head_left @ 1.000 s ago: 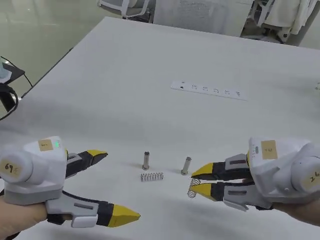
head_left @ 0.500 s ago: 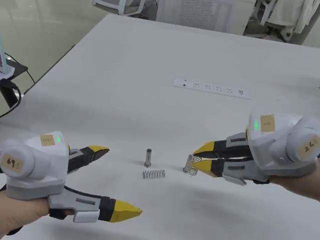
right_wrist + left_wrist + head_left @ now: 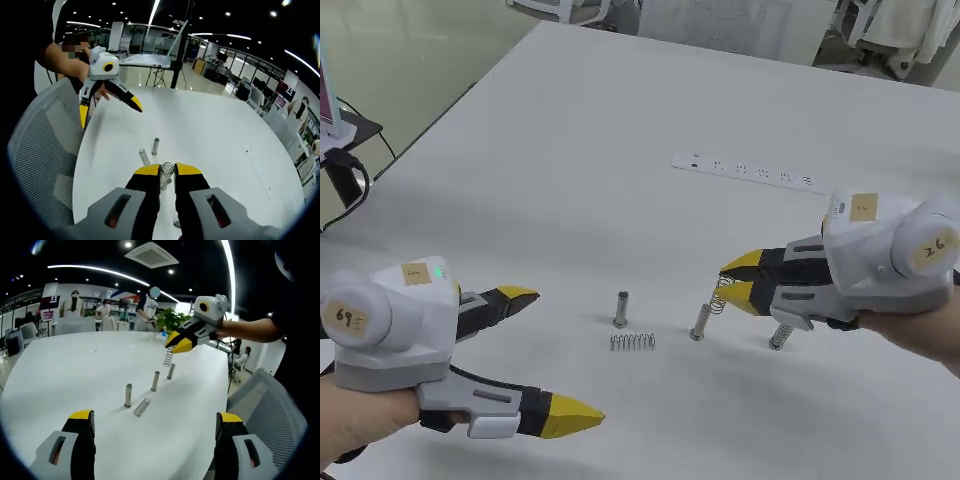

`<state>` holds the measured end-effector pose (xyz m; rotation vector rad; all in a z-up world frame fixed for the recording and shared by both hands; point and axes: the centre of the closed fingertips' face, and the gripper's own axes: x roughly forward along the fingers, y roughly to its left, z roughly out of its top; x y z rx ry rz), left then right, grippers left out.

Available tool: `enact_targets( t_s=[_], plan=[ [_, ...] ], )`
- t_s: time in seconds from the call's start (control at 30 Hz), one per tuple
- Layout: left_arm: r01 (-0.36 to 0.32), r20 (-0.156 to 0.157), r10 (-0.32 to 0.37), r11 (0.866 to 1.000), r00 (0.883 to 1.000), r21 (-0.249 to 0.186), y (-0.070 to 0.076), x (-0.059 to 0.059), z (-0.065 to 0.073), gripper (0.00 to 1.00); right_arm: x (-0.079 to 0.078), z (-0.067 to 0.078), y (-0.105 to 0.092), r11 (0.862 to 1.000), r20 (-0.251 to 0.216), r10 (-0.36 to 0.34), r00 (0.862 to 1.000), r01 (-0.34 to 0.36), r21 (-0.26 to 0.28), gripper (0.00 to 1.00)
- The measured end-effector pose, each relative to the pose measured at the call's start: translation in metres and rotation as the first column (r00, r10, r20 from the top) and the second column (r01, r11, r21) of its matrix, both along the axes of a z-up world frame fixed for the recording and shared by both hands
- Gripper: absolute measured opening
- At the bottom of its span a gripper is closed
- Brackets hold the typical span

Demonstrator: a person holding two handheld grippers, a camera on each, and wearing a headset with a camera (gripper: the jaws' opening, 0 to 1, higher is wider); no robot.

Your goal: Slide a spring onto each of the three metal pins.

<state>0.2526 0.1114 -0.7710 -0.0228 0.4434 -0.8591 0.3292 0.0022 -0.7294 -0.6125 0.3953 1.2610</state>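
Right claw [image 3: 735, 282] has carried its spring [image 3: 719, 298] up off the table [image 3: 570, 150] and now pinches it by the top coils, hanging near upright just above the middle pin [image 3: 700, 322] and slightly toward the table's right edge from its tip; pin stands upright near the near edge. Next move looks like a small sideways shift to line up both axes, then straight down. Left claw [image 3: 548, 353] hovers wide and empty, well apart; spare spring [image 3: 632, 341] lies flat beside the left pin [image 3: 622, 309], right pin [image 3: 780, 335] seems already sprung.
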Motion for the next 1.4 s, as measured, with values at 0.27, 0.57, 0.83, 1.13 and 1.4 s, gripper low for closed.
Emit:
enact_targets(
  t_s=[0.27, 0.57, 0.83, 1.13, 1.4],
  plan=[
    [-0.012, -0.002, 0.012, 1.0, 1.0, -0.004, 0.003, 0.0, 0.0, 0.98, 0.01, -0.007, 0.001, 0.999, -0.016, -0.032, 0.999, 0.032, -0.01, 0.08],
    [-0.019, -0.012, 0.019, 1.0, 1.0, -0.002, 0.006, -0.003, -0.004, 0.98, 0.012, -0.014, 0.005, 0.999, -0.023, -0.039, 0.999, 0.038, -0.017, 0.08],
    [-0.028, -0.01, 0.028, 1.0, 1.0, -0.006, 0.009, -0.002, -0.003, 0.98, 0.014, -0.018, 0.006, 0.999, -0.031, -0.039, 0.999, 0.039, -0.024, 0.08],
    [-0.032, -0.016, 0.032, 0.999, 0.999, -0.007, 0.01, -0.002, -0.004, 0.98, 0.015, -0.024, 0.005, 0.999, -0.044, -0.05, 0.998, 0.049, -0.024, 0.08],
    [-0.035, -0.02, 0.035, 0.999, 0.999, -0.006, 0.011, -0.003, -0.006, 0.98, 0.015, -0.029, 0.004, 0.998, -0.05, -0.048, 0.998, 0.046, -0.032, 0.08]
  ],
)
